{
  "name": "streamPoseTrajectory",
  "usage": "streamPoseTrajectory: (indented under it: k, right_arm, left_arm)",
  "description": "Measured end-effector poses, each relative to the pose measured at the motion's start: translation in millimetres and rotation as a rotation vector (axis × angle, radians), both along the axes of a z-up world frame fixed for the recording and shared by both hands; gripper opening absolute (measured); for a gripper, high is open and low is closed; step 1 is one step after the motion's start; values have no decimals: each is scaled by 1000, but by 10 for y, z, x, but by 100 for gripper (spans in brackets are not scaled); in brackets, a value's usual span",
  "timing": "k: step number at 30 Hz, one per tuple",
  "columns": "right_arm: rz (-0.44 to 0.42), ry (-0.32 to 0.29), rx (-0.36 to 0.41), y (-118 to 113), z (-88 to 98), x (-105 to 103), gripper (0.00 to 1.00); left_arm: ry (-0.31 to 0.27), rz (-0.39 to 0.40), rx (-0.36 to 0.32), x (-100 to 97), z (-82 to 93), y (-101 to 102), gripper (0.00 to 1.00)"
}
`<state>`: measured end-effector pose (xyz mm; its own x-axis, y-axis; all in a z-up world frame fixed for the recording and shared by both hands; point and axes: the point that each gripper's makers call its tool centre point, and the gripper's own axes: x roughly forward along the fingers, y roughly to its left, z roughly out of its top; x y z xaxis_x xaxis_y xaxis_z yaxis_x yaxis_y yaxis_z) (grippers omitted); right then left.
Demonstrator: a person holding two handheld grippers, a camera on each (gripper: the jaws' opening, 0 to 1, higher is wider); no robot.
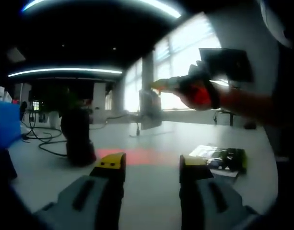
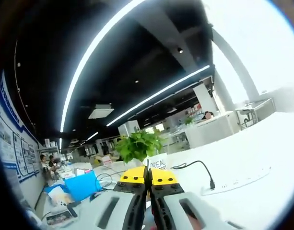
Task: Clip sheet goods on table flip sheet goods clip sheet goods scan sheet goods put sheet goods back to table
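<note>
A grey sheet [image 1: 150, 108] hangs in the air above the middle of a white desk [image 1: 151, 191], pinched at its upper edge by the yellow tips of the right gripper [image 1: 158, 85], seen in the left gripper view as it reaches in from the right with a person's hand [image 1: 200, 91] around it. In the right gripper view that gripper's [image 2: 147, 175] yellow-tipped jaws stand pressed together with only a thin line between them; the sheet itself cannot be made out there. The left gripper [image 1: 149, 165] hovers low over the desk's near edge, its two jaws set wide apart and holding nothing. A small printed packet [image 1: 218, 158] lies flat toward the desk's right edge, just beyond the right-hand jaw. A dark rounded object [image 1: 77, 136] stands toward the left side of the desk, with black cables [image 1: 39, 139] trailing behind it. A green potted plant [image 2: 137, 146] rises just beyond the closed tips, and a blue folder [image 2: 79, 186] sits at the lower left.
</note>
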<state>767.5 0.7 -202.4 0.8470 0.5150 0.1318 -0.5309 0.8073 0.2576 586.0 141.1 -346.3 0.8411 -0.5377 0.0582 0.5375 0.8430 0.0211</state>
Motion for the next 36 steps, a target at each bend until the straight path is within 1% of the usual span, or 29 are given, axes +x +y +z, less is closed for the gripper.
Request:
streamPoseTrajectory:
  k: [1,2,7,10,18,22,25,26,27,30,33,36]
  right_arm:
    - [-4,-28,-32,-13,23,-20,0]
    - [0,-38,-48,-45,29,-7,0]
    - [11,-71,-130,-76,28,-90,0]
    - [14,-114,-208,-103,30,-133,0]
    - [37,-128,-269,-119,-30,-197,0]
    - [53,-148,-313,-112,-50,-225,0]
    - [78,-169,-317,-130,-60,-250,0]
    - [86,-186,-335,-135,-66,-262,0]
    - [89,-186,-338,-145,-79,-271,0]
    - [116,-205,-376,-141,-130,-322,0]
    - [145,-208,-402,-139,-187,-353,0]
    - [188,-233,-399,-149,-234,-391,0]
  left_arm:
    - [1,2,-2,0,1,1,37]
    - [2,4,-2,2,1,3,37]
    - [5,1,1,10,-7,-1,37]
    - [7,2,3,17,-16,4,37]
    - [13,11,12,46,-41,22,36]
    - [15,15,17,49,-48,18,36]
    - [16,18,22,52,-52,16,36]
    - [18,19,23,53,-56,17,36]
    - [19,23,24,59,-60,29,36]
    - [20,27,26,65,-62,43,36]
    - [21,28,31,64,-66,34,36]
    - [20,29,39,61,-71,23,35]
